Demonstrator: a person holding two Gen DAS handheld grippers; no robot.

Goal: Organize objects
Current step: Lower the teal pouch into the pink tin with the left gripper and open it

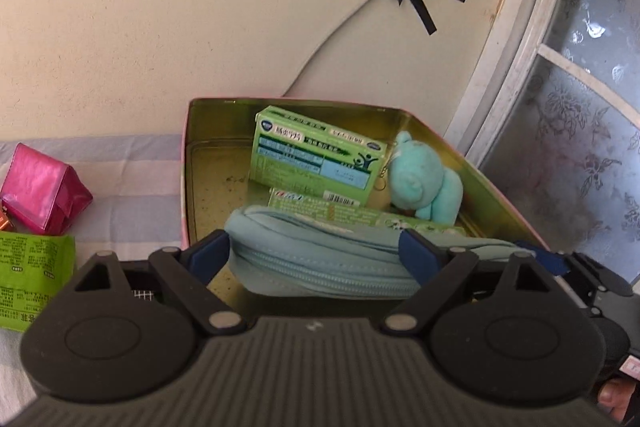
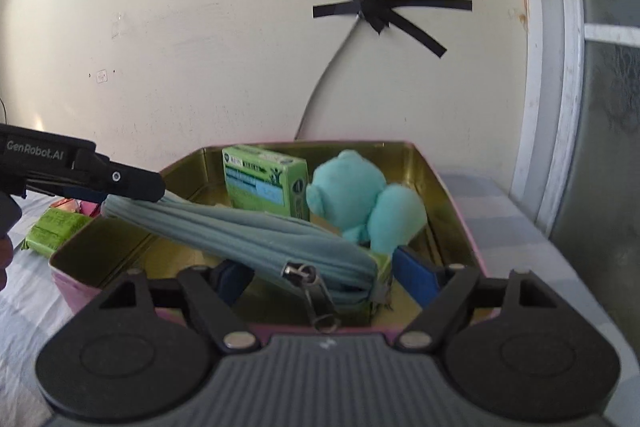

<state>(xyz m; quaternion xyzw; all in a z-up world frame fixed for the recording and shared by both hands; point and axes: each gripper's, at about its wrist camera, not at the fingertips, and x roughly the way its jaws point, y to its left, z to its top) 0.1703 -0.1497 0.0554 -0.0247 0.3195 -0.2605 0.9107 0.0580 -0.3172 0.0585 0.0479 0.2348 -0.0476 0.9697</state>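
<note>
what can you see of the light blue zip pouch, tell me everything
The light blue pouch is long, soft, fabric-like, with ribbed folds and a matching zipper that looks closed, its metal pull and ring hanging at one end. It lies slanted across the pink tin, over a flat green box. The left gripper spans one end, the right gripper the zipper end, blue pads against its sides. Whether its underside rests on the tin is hidden.

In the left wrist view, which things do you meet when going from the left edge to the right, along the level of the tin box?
Pink pouch → green packet → left wall of the tin box → large green carton → turquoise plush toy → patterned window pane.
</note>
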